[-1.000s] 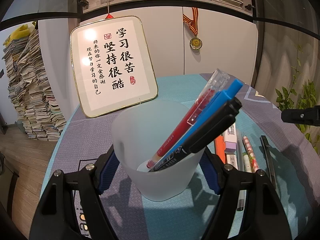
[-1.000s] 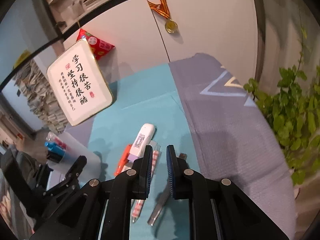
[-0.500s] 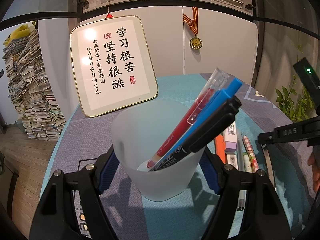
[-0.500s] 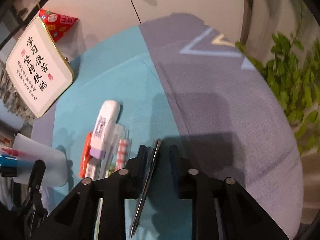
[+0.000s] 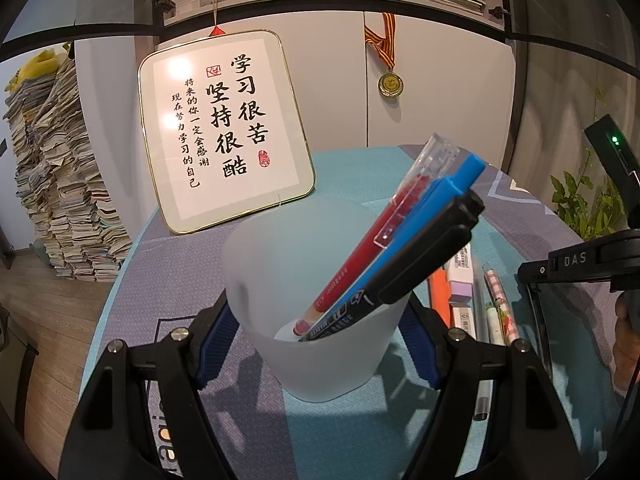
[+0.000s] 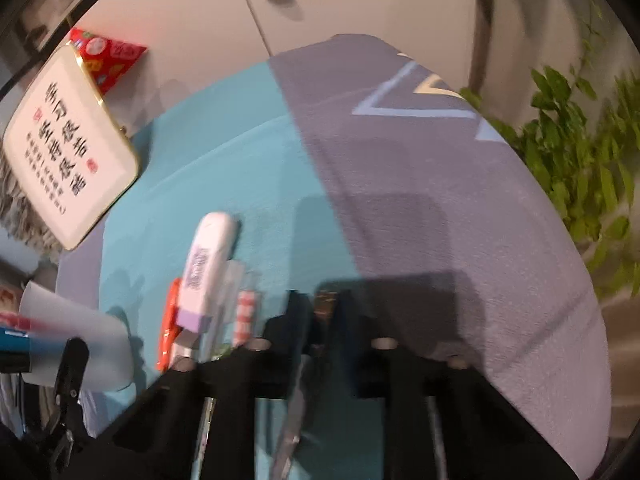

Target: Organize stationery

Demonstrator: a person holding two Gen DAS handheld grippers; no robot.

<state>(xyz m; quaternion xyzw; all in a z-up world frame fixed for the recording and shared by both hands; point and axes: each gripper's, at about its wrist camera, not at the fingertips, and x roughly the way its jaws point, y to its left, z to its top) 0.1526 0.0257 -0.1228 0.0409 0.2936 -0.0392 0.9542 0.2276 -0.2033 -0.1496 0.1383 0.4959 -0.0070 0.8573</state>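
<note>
Right tool [image 6: 320, 312] closed on the thin dark pen [image 6: 294, 412], left tool [image 5: 316, 332] clamping the cup [image 5: 316, 300]; risk of pen slipping, cup tipping.

Left tool [image 5: 316, 336]: black arms, blue pads [image 5: 216, 336], silver screws. Right tool [image 6: 320, 312]: black, "DAS" marking.

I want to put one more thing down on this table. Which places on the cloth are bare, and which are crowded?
Bare: the grey-purple cloth right of the right gripper, toward the plant; also the teal cloth between the framed sign and the white marker. Crowded: the row of pens between that marker and the frosted cup, which the left gripper holds.
</note>
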